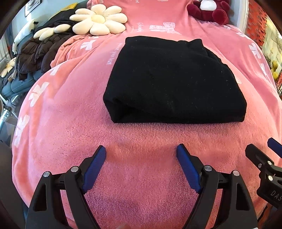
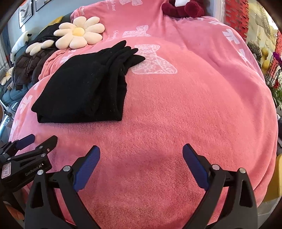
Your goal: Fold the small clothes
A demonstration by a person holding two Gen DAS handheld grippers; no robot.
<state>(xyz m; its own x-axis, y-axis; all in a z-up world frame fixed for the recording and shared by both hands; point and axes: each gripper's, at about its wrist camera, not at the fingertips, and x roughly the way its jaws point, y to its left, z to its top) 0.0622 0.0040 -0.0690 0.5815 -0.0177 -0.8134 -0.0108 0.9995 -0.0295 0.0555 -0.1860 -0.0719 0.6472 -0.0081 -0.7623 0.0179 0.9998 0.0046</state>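
A black garment (image 1: 172, 82) lies folded into a thick rectangle on the pink fleece blanket (image 1: 70, 123). In the right wrist view the black garment (image 2: 84, 88) sits to the upper left, its layered edges showing. My left gripper (image 1: 141, 151) is open and empty, just in front of the garment's near edge, not touching it. My right gripper (image 2: 141, 151) is open and empty over bare blanket (image 2: 176, 114), to the right of the garment. The right gripper shows at the left wrist view's right edge (image 1: 264, 155); the left gripper shows at the right wrist view's left edge (image 2: 38, 141).
A cream flower cushion (image 1: 98, 19) and a dark red plush toy (image 1: 209, 10) lie at the far end of the bed. A dark brown puffer jacket (image 1: 35, 51) is heaped beyond the bed's left edge. Plants (image 2: 276, 84) stand to the right.
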